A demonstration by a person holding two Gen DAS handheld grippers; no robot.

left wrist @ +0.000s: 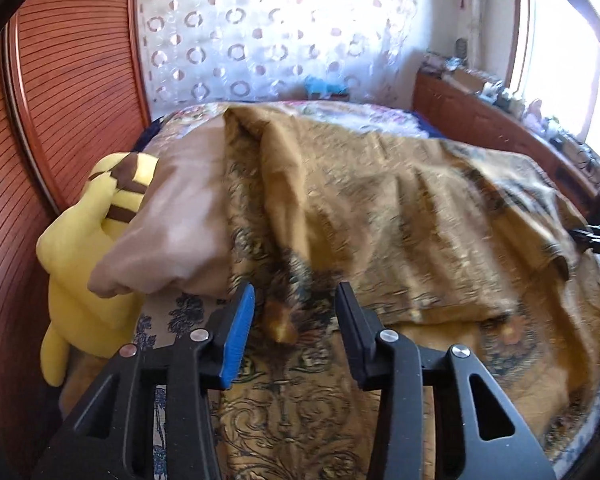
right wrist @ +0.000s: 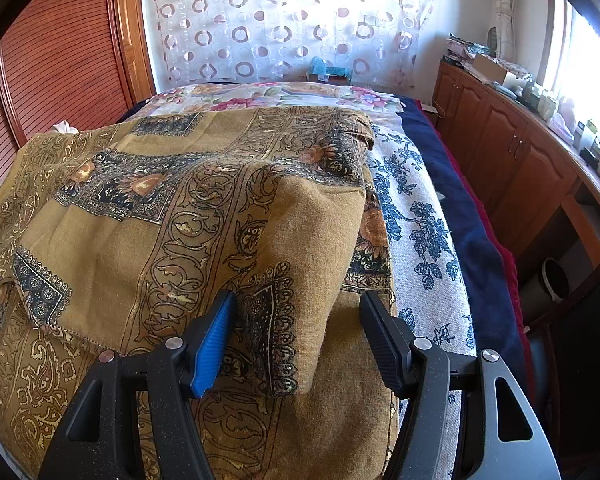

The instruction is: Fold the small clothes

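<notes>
A mustard-gold cloth with dark ornate print [left wrist: 380,216] lies spread and partly folded over on the bed. It also shows in the right wrist view [right wrist: 172,216], with a plain-backed flap [right wrist: 316,232] turned over toward me. My left gripper [left wrist: 296,300] is open and empty, just above the cloth's near part. My right gripper [right wrist: 298,304] is open, its jaws standing either side of the turned-over flap without closing on it.
A yellow plush toy [left wrist: 84,264] and a beige pillow [left wrist: 172,232] lie at the bed's left. A wooden wardrobe [left wrist: 60,80] stands left. A wooden cabinet [right wrist: 512,148] with clutter runs along the right. A blue-flowered white sheet [right wrist: 420,224] covers the bed's right.
</notes>
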